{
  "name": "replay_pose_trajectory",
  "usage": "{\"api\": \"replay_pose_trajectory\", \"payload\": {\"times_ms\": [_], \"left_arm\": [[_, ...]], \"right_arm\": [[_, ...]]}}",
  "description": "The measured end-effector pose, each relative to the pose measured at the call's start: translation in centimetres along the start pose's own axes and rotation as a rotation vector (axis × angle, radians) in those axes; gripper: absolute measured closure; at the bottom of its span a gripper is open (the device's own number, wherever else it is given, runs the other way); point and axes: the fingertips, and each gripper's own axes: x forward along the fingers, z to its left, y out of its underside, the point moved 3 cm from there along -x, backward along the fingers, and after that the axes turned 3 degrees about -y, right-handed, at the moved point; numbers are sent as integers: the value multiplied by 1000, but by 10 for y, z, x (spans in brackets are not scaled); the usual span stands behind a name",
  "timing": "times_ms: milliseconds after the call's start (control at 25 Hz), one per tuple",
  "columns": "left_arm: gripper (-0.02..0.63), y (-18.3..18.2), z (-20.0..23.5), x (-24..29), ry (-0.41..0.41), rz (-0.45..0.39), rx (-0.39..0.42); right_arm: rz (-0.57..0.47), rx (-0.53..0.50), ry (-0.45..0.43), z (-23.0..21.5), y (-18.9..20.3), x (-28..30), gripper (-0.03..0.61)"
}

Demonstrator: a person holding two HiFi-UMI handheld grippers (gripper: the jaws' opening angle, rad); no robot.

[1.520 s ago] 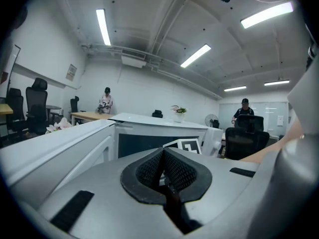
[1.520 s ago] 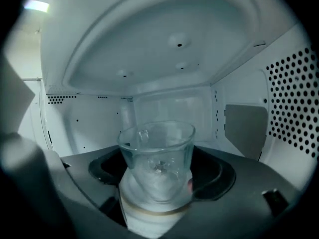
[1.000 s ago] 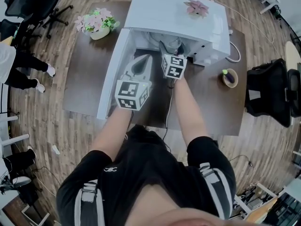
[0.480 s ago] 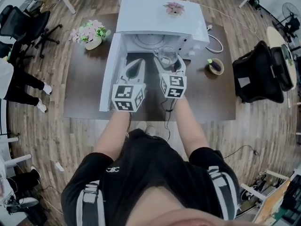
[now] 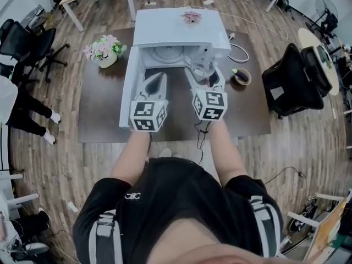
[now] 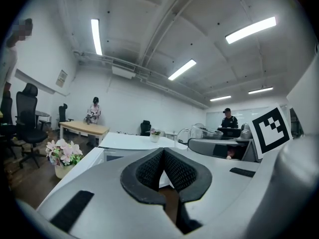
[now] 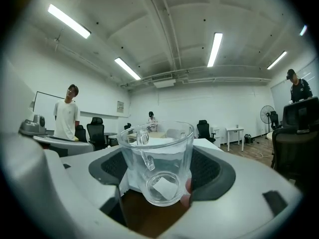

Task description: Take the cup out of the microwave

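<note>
Withdrawn since the earlier frames, right gripper [image 5: 204, 75] pinches the cup [image 7: 158, 163] just outside the microwave [image 5: 179, 29], above the tabletop [image 5: 99, 103]; left gripper [image 5: 155, 82], pressed together and empty, hovers beside the open door [image 5: 129, 92]; removal judged nearly complete

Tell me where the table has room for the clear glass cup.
Dark brown wooden table: bare in front of the small brown bowl, and left of the open white microwave door. Crowded around the left hand-held gripper and right hand-held gripper.
</note>
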Motion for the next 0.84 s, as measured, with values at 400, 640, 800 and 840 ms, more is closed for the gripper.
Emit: {"api": "replay_pose_trajectory", "payload": {"times_ms": [400, 640, 800, 840], "left_arm": [[618, -13, -7, 1, 20, -14, 30], [618, -15, -8, 2, 21, -19, 38], [618, -14, -11, 1, 19, -14, 41], [618, -14, -12, 1, 18, -14, 42]], "right_arm": [[-12, -1, 23, -6, -14, -8, 195], [-13, 7, 23, -9, -13, -7, 196], [-14, 13, 21, -11, -14, -10, 195], [-15, 14, 21, -11, -14, -10, 196]]}}
